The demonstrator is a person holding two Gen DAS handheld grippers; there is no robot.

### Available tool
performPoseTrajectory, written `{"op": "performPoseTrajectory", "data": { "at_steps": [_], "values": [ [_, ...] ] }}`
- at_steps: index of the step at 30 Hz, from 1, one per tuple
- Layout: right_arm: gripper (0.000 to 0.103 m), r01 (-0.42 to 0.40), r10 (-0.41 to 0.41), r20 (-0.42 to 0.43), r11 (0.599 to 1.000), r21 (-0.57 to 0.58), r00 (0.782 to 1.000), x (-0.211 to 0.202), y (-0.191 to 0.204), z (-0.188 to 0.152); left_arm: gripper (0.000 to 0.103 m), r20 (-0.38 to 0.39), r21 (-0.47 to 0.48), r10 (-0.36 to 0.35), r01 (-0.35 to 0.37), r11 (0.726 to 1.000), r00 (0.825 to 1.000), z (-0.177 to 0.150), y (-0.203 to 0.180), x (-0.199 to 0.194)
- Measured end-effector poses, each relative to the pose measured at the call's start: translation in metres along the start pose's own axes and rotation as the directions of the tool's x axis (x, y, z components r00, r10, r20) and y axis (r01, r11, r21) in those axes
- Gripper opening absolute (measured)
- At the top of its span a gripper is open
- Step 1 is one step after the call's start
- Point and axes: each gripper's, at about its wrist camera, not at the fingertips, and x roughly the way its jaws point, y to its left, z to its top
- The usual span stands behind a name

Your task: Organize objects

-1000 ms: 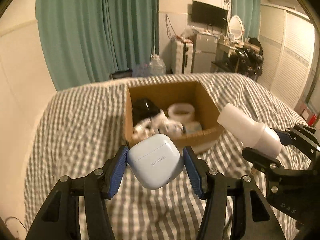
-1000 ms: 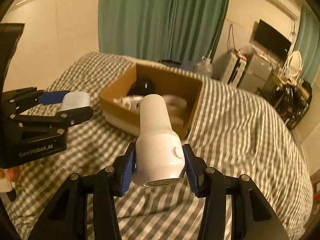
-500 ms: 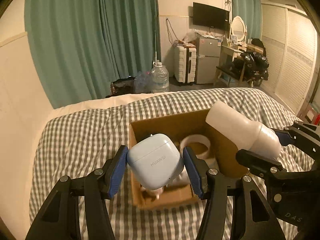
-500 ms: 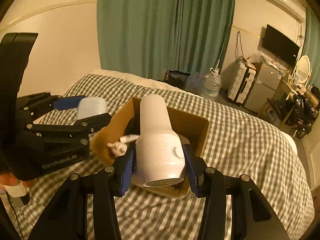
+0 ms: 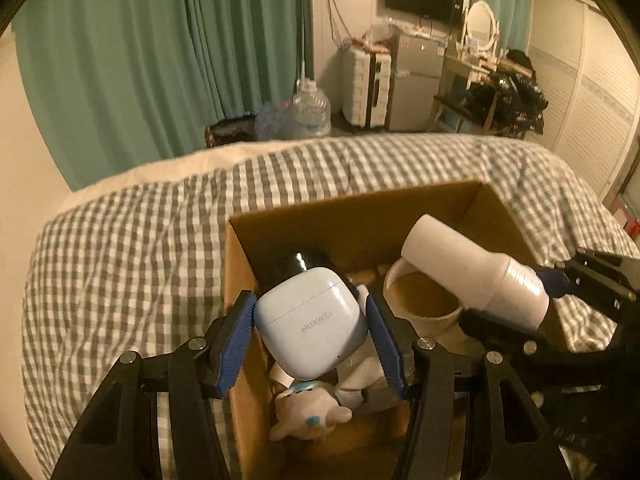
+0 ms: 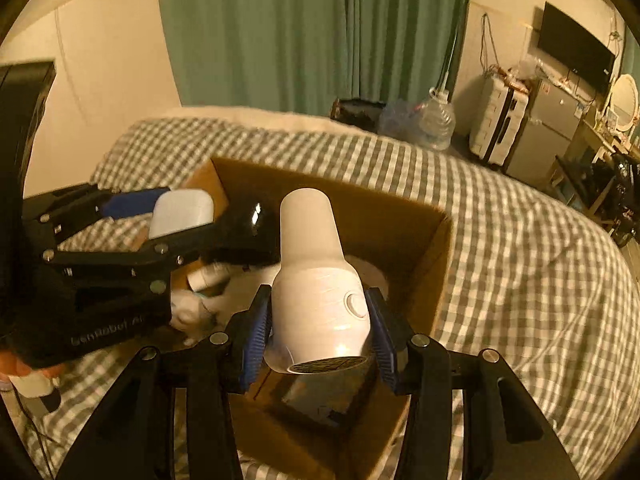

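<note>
My left gripper [image 5: 312,336] is shut on a pale blue Huawei earbud case [image 5: 312,320] and holds it over the near left part of the open cardboard box [image 5: 360,208]. My right gripper [image 6: 320,332] is shut on a white hair dryer [image 6: 316,280], its nozzle pointing over the box [image 6: 436,248]. The dryer also shows at the right in the left wrist view [image 5: 472,272]. The case shows at the left in the right wrist view [image 6: 180,212]. In the box lie a white plush toy [image 5: 308,416], a white ring-shaped roll [image 5: 420,300] and a black rounded object [image 6: 248,224].
The box sits on a bed with a grey checked cover [image 5: 120,248]. Green curtains [image 5: 160,60], a water jug [image 5: 308,112], a suitcase [image 5: 368,88], a small fridge [image 5: 416,80] and a cluttered desk [image 5: 500,88] stand behind the bed.
Both grippers have moved forward and down over the box, still holding the case and the dryer. The box now fills the lower part of both views.
</note>
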Motion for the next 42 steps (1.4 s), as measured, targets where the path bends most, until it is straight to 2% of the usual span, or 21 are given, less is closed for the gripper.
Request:
{"op": "performPoseTrajectory", "data": {
  "at_steps": [3,7,14,16,20,22,23,25,32,36,38,41,42],
  "values": [
    [0.046,-0.028,0.028,-0.029,1.0,-0.009,0.999,0.015,0.002,-0.009,0.058,-0.022,0.0,-0.025,0.025,1.0,0.999,-0.003,-0.006,0.013],
    [0.046,-0.02,0.019,-0.05,0.999,-0.035,0.999,0.025,0.007,-0.016,0.058,-0.029,0.019,-0.026,0.026,0.999,0.999,-0.007,-0.012,0.022],
    [0.046,-0.011,0.009,-0.041,0.999,-0.054,0.999,0.017,0.015,-0.024,0.058,-0.047,0.013,-0.041,0.042,0.999,0.998,-0.007,-0.016,0.025],
    [0.057,-0.01,0.008,-0.032,0.998,-0.06,0.999,0.011,0.017,-0.022,0.058,-0.055,-0.006,-0.047,0.047,0.999,0.997,-0.008,-0.01,0.021],
    [0.06,0.001,-0.002,-0.022,0.998,-0.068,1.0,0.002,0.019,-0.021,0.06,-0.057,-0.021,-0.052,0.051,0.998,0.997,-0.007,-0.003,0.013],
    [0.067,0.017,-0.018,-0.016,0.998,-0.062,1.0,-0.003,0.019,-0.02,0.065,-0.041,-0.027,-0.058,0.057,0.998,0.997,-0.007,-0.001,0.004],
    [0.068,0.024,-0.025,-0.012,0.998,-0.06,1.0,-0.002,0.014,-0.015,0.072,-0.032,-0.027,-0.056,0.056,0.998,0.998,-0.007,0.002,-0.002],
    [0.07,0.037,-0.037,-0.001,0.998,-0.049,0.999,-0.006,0.013,-0.013,0.076,-0.007,-0.024,-0.046,0.046,0.999,0.999,-0.006,0.004,-0.014],
    [0.071,0.05,-0.049,0.051,0.999,-0.017,0.997,-0.04,0.011,-0.004,0.076,0.041,-0.014,-0.024,0.024,1.0,0.999,0.004,0.006,-0.059],
    [0.079,0.077,-0.076,0.098,0.997,-0.005,0.992,-0.073,0.018,0.0,0.078,0.096,-0.032,-0.047,0.05,0.998,0.994,0.013,0.005,-0.095],
    [0.082,0.106,-0.106,0.121,0.994,0.001,0.987,-0.092,0.023,0.002,0.089,0.118,-0.042,-0.052,0.057,0.998,0.992,0.019,0.004,-0.11],
    [0.084,0.131,-0.131,0.144,0.991,0.006,0.981,-0.114,0.03,0.004,0.089,0.181,-0.039,-0.041,0.049,0.998,0.983,0.024,0.002,-0.144],
    [0.088,0.139,-0.138,0.156,0.99,0.005,0.978,-0.124,0.033,0.004,0.089,0.203,-0.037,-0.031,0.039,0.999,0.979,0.025,0.001,-0.156]
  ]
}}
